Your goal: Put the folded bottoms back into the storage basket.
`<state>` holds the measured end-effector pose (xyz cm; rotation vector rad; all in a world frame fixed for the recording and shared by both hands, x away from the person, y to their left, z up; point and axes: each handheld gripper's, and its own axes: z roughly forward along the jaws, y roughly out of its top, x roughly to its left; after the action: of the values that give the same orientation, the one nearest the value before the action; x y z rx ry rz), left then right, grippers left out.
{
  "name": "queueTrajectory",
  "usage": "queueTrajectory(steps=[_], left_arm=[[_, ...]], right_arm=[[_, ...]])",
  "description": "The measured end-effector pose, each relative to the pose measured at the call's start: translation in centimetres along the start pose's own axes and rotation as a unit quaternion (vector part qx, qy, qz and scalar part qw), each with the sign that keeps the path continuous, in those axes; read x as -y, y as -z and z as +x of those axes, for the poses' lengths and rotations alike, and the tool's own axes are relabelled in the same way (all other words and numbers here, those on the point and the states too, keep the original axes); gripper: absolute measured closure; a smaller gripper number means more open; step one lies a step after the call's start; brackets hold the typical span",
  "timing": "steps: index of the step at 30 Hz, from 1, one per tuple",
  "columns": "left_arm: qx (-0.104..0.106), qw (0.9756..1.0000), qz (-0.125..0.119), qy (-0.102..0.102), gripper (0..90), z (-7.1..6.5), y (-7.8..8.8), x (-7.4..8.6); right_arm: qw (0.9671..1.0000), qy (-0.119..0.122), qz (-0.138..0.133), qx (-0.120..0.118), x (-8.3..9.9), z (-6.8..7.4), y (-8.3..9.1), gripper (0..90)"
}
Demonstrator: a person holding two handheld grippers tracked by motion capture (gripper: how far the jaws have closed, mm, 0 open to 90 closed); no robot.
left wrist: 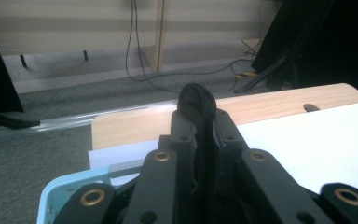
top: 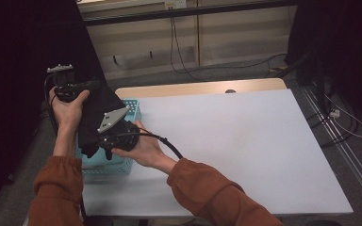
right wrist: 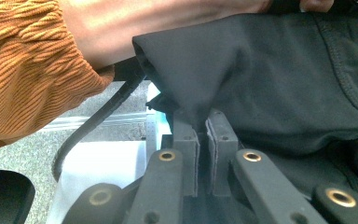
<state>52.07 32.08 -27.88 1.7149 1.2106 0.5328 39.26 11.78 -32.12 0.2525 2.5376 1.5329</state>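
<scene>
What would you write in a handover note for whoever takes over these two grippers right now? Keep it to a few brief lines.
Left gripper: shut on the black garment, pinching a fold.
Right gripper: shut on the same garment, at another spot.
The garment hangs between them above the light blue basket at the left edge of the white table.
Done: garment gripped in both grippers and lifted.
Left, probably: bring it onto the table or lower it into the basket; I can't tell which.

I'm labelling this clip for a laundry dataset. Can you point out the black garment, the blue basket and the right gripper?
black garment (right wrist: 279, 79), right gripper view, on the cloth's broad middle.
blue basket (top: 115, 165), high view, on its near wall.
right gripper (right wrist: 203, 135), right gripper view, between its fingertips, pinched on cloth.
</scene>
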Motion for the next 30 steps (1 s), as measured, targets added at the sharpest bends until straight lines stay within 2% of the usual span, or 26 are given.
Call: queueTrajectory(steps=[13, 17, 25, 30], left_arm=[[-0.011, 0.9998, 0.011, 0.012, 81.7, 1.2, -1.0, 1.5], [-0.008, 0.9998, 0.017, 0.010, 81.6, 1.6, -1.2, 2.0], [-0.009, 0.9998, 0.018, 0.007, 81.6, 1.7, -2.1, 2.8], [-0.006, 0.9996, 0.028, 0.008, 81.5, 1.8, -3.0, 3.5]], right_arm=[[0.9999, -0.005, 0.010, 0.000, 0.7, -0.2, -1.3, 85.7], [0.9999, -0.009, 0.013, -0.002, 0.9, -0.1, -1.8, 85.7], [0.9997, -0.013, 0.023, -0.003, 1.7, -0.4, -2.6, 85.6], [0.9995, -0.016, 0.027, -0.001, 2.2, -0.5, -3.1, 85.6]])
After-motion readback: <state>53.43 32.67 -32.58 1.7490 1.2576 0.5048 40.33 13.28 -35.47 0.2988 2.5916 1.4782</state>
